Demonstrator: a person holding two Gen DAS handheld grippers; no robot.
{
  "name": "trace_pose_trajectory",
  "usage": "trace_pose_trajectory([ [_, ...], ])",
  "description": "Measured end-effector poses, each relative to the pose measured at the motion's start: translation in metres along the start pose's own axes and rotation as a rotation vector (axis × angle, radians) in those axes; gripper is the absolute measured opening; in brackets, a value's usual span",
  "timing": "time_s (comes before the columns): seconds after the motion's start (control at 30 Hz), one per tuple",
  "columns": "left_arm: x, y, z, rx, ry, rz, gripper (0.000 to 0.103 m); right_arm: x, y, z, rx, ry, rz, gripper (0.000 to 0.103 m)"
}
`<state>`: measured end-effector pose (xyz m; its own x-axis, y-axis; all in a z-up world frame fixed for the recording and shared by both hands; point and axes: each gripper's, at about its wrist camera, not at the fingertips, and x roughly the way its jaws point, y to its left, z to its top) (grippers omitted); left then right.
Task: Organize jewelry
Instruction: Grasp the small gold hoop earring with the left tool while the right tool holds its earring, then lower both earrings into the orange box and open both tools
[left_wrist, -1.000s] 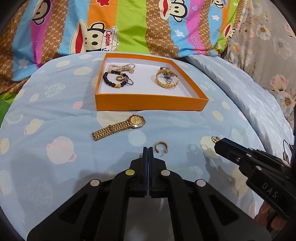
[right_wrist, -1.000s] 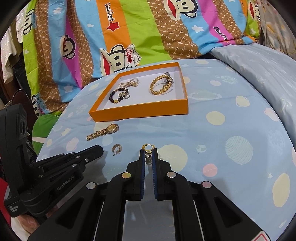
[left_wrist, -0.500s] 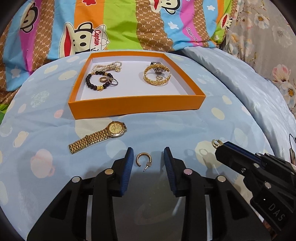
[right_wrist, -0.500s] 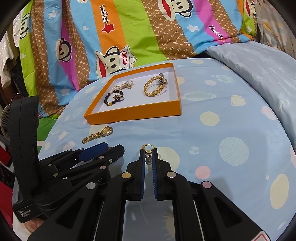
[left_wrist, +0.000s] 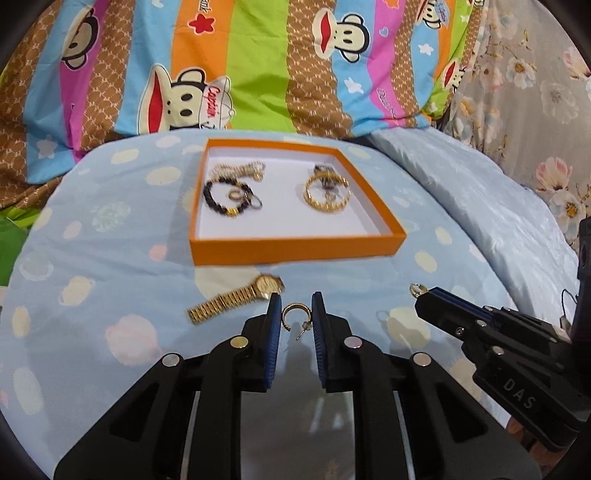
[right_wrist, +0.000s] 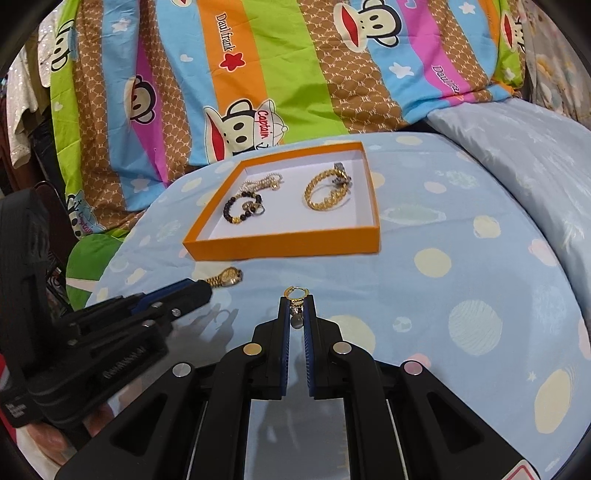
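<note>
Two grippers are working over loose earrings in front of the orange tray.

The left gripper (left_wrist: 294, 308) is holding its fingers apart around a gold hoop earring (left_wrist: 293, 314) lying on the blue bedsheet (left_wrist: 110, 258) nearer than the orange tray (left_wrist: 295, 251); contact is unclear. The right gripper (right_wrist: 296, 308) is pinching a gold drop earring (right_wrist: 296, 297) between nearly closed fingers. A gold watch (left_wrist: 236, 297) is lying just before the tray, whose floor is carrying a dark bead bracelet (left_wrist: 221, 195) and a gold chain bracelet (left_wrist: 327, 194).
</note>
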<state>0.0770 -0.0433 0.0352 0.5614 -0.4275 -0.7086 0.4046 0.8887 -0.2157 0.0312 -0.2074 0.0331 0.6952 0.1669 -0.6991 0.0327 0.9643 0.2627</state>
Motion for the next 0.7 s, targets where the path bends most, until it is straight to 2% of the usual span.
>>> trace_pose_trajectory([
  [0.13,-0.004,0.009,0.026,-0.005,-0.043,0.020,0.016,0.004,0.003,0.026,-0.030,-0.041,-0.015,0.007],
  [0.33,0.018,0.021,0.064,-0.015,-0.063,0.057,0.016,0.034,-0.003,0.073,-0.028,-0.051,-0.020,0.007],
  [0.63,0.066,0.028,0.090,-0.038,-0.042,0.075,0.017,0.092,-0.014,0.083,-0.019,0.014,-0.037,0.008],
  [0.7,0.072,0.030,0.092,-0.037,-0.048,0.096,0.018,0.095,-0.014,0.083,-0.025,-0.009,-0.053,0.016],
])
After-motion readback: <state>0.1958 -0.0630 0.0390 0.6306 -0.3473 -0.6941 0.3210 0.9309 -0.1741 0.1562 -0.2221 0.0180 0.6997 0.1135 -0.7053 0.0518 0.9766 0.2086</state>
